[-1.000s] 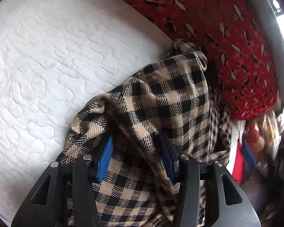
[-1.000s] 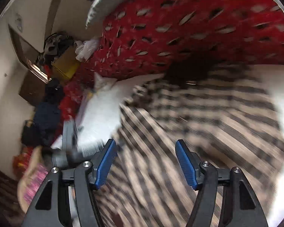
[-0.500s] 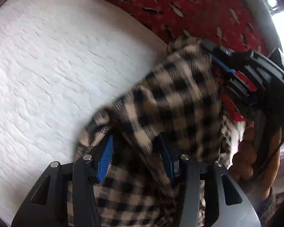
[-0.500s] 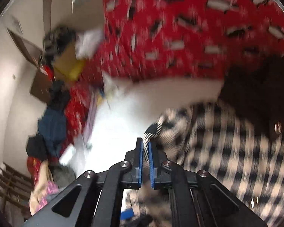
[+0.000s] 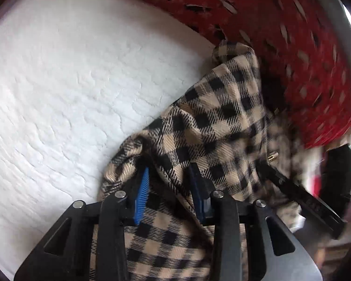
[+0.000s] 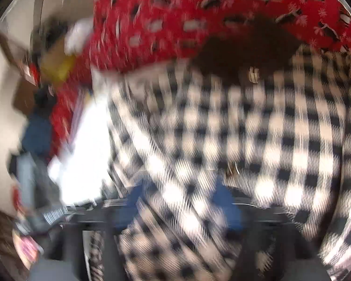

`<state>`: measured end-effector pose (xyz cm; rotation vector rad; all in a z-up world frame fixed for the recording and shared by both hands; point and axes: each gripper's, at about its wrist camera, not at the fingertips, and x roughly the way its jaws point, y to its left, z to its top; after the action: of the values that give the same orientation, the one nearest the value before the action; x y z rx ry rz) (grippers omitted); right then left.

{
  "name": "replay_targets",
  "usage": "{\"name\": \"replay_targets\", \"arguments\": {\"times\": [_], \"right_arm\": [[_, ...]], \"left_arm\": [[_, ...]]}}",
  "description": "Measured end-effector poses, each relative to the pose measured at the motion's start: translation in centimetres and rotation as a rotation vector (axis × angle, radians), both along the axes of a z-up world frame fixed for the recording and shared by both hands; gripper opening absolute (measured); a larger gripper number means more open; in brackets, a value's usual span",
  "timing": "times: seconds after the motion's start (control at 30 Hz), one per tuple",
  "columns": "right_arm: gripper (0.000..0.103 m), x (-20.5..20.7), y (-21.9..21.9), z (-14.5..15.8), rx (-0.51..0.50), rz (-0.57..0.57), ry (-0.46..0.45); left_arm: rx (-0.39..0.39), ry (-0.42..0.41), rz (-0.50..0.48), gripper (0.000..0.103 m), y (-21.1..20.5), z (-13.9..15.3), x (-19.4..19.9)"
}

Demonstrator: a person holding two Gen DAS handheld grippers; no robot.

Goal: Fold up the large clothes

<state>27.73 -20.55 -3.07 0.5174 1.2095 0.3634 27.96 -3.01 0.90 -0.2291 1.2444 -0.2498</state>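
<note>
A tan and black checked garment (image 5: 217,126) lies bunched at the right side of a white quilted bed (image 5: 58,93). My left gripper (image 5: 169,192) has its blue pads apart, with a thick fold of the garment between and over them. In the right wrist view the garment (image 6: 245,140) fills most of the blurred frame. My right gripper (image 6: 182,201) has its blue fingers apart with checked cloth lying between them. The right gripper's black body (image 5: 304,199) shows at the right edge of the left wrist view.
A red patterned blanket (image 5: 292,46) is heaped along the far side of the bed and also shows in the right wrist view (image 6: 175,11). Clutter of clothes and boxes (image 6: 42,107) lies beside the bed at the left.
My right gripper was shut half a second ago and is now open, pushed down into the checked cloth. The left gripper keeps its place on the fold. The views are blurred by fast motion.
</note>
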Motion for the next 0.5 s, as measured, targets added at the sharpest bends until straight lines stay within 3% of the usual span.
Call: {"name": "replay_targets", "arguments": {"times": [0.03, 0.1, 0.23, 0.3, 0.37, 0.43, 0.5], "right_arm": [[0.000, -0.6, -0.1, 0.1, -0.023, 0.004, 0.006], [0.001, -2.4, -0.9, 1.0, -0.018, -0.026, -0.024], [0.008, -6.9, -2.0, 3.7, -0.026, -0.034, -0.082], [0.017, -9.2, -3.0, 4.6, -0.041, -0.054, -0.085], [0.045, -11.5, -4.3, 5.0, -0.090, -0.081, -0.076], [0.053, -13.7, -5.4, 5.2, -0.193, -0.105, -0.065], [0.054, -15.7, -6.0, 5.0, -0.242, -0.125, -0.046]], "left_arm": [[0.049, -0.022, -0.008, 0.032, -0.6, 0.3, -0.4], [0.112, -0.046, -0.026, 0.032, -1.5, 0.5, -1.0], [0.159, -0.053, -0.046, 0.032, -2.5, 0.4, -2.3], [0.169, -0.052, -0.049, 0.032, -2.5, 0.6, -2.8], [0.174, -0.048, -0.047, 0.032, -2.7, 0.7, -3.2], [0.175, -0.042, -0.047, 0.032, -2.7, 1.0, -3.8], [0.152, -0.035, -0.051, 0.032, -2.6, 1.7, -4.7]]}}
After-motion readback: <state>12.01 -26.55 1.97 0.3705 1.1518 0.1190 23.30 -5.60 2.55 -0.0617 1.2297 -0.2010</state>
